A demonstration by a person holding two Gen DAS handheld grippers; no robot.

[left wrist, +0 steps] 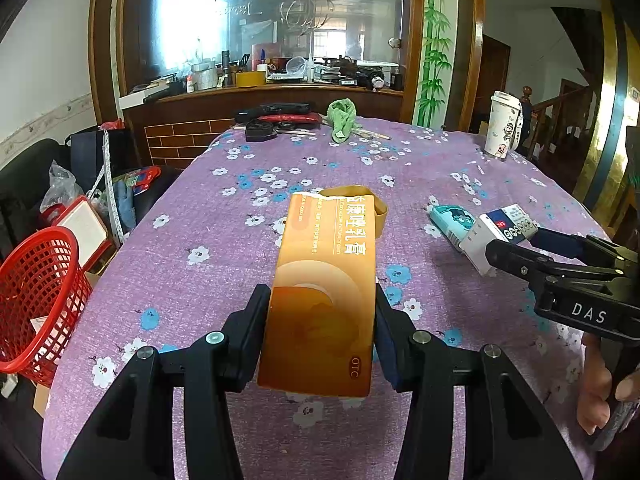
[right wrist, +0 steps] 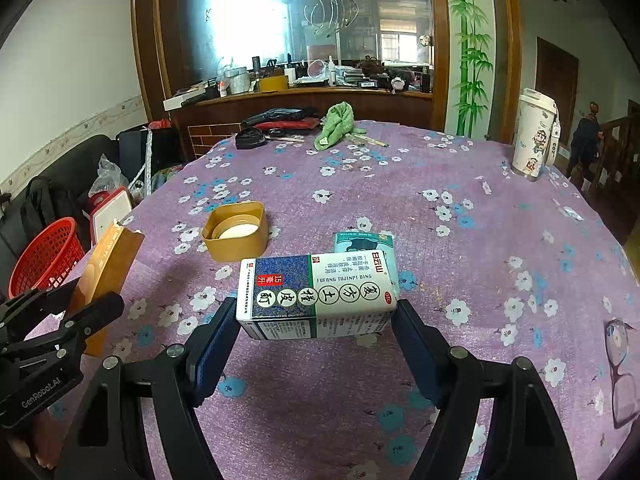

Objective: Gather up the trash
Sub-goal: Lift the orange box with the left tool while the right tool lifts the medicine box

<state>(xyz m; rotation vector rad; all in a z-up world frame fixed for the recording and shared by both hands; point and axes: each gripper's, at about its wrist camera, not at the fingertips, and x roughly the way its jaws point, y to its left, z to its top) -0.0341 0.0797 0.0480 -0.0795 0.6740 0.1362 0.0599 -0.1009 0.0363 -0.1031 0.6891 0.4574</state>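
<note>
Left wrist: left claw (left wrist: 322, 320) grips orange carton (left wrist: 324, 280); right claw (right wrist: 316, 328) clamps blue-white box (right wrist: 316, 292); red basket (left wrist: 36, 300) nearby.

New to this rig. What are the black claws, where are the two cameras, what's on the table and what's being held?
No robot: a person holds a two-finger tool in each hand, each with a fisheye camera looking along its fingers. The left-hand view shows the left tool clamped on an orange box. The right-hand view shows the right tool gripping a blue-and-white box. On the purple floral tablecloth lie a teal packet, an orange tub, a green cloth and a cup. A red basket stands beside the table.
</note>
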